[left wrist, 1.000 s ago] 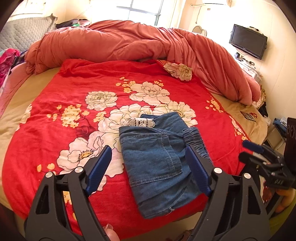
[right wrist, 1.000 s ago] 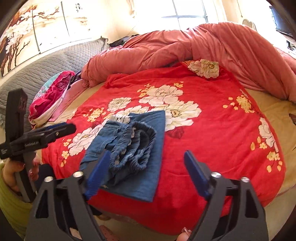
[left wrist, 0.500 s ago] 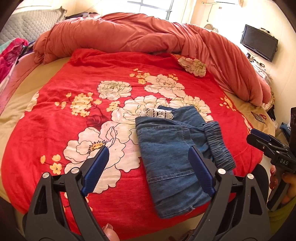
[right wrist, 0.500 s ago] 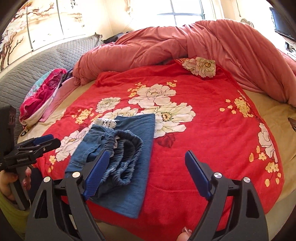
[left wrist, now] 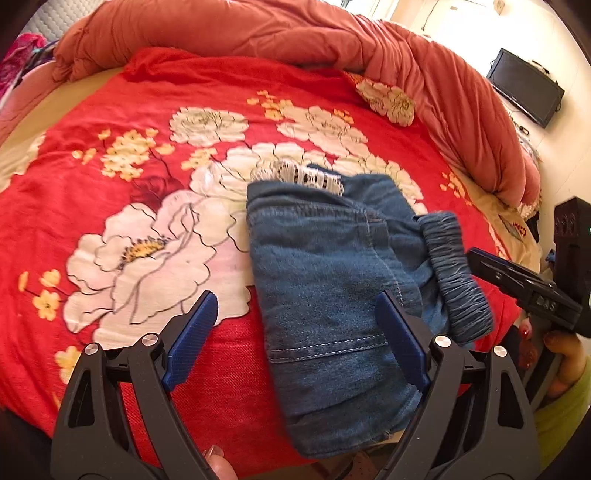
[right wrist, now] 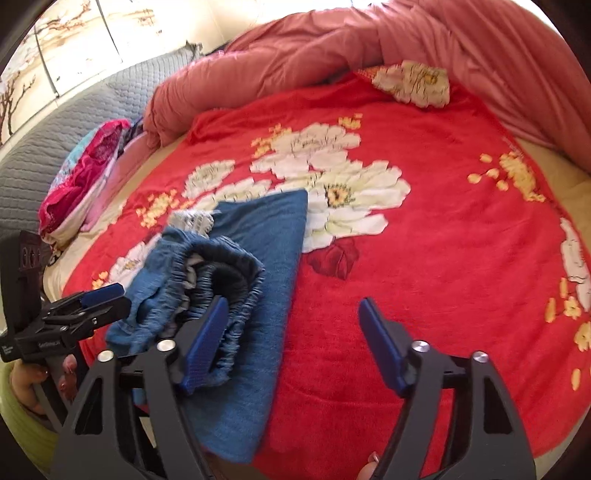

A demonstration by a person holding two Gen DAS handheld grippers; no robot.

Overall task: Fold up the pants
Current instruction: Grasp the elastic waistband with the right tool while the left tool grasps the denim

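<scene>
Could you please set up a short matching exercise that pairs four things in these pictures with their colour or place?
Things:
1. pants
2. blanket
3. comforter
4. television

Descriptions:
A. red with white flowers, spread over the bed
B. black, on the wall at the far right
C. blue denim, folded, near the bed's front edge
D. plain salmon pink, bunched along the back of the bed

Pairs: 1-C, 2-A, 3-D, 4-B
</scene>
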